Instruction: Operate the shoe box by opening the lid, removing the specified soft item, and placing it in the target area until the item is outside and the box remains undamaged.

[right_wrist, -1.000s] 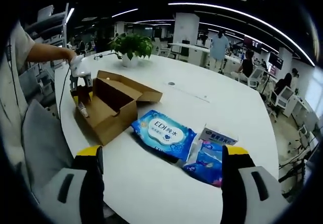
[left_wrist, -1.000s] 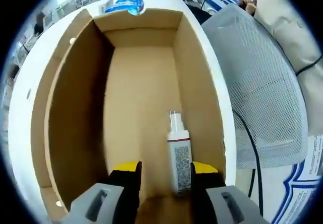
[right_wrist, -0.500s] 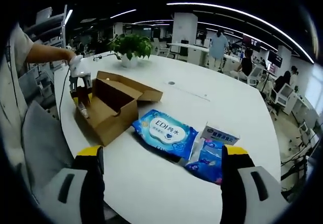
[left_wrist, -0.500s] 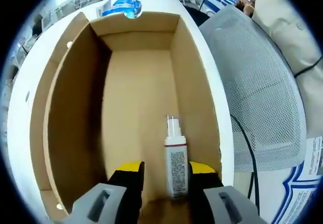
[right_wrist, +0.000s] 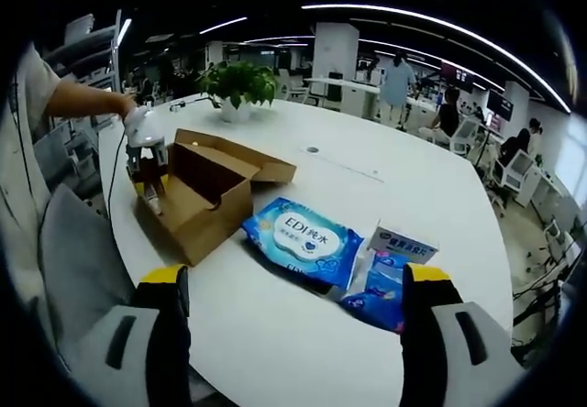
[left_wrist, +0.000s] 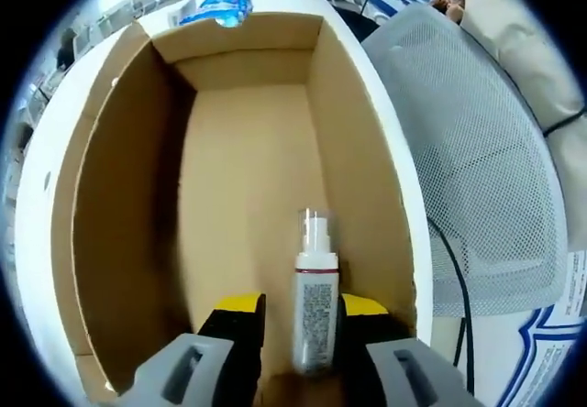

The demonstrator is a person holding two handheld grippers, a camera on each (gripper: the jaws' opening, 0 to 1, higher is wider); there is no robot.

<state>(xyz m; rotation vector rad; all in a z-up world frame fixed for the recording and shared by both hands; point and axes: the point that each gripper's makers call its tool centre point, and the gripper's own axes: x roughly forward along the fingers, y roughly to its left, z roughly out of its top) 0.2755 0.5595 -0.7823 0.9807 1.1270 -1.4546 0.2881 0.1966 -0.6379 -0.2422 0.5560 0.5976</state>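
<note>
Since a second ago the spray bottle (left_wrist: pixel 315 304) has come from beside the right jaw to the middle between the jaws of the left gripper (left_wrist: pixel 299 320), which have narrowed and now clamp it. It stands inside the open shoe box (left_wrist: pixel 237 164), near its close end. In the right gripper view the right gripper (right_wrist: pixel 295 308) hangs over the white table (right_wrist: pixel 385 192) much as before, jaws spread wide and holding nothing. Counted there: one box, one large blue wipes pack (right_wrist: pixel 307 240), one small blue packet (right_wrist: pixel 376 293), one small white carton (right_wrist: pixel 400 243) and one potted plant (right_wrist: pixel 238 86). A mesh chair (left_wrist: pixel 477 164) stands beside the table.
</note>
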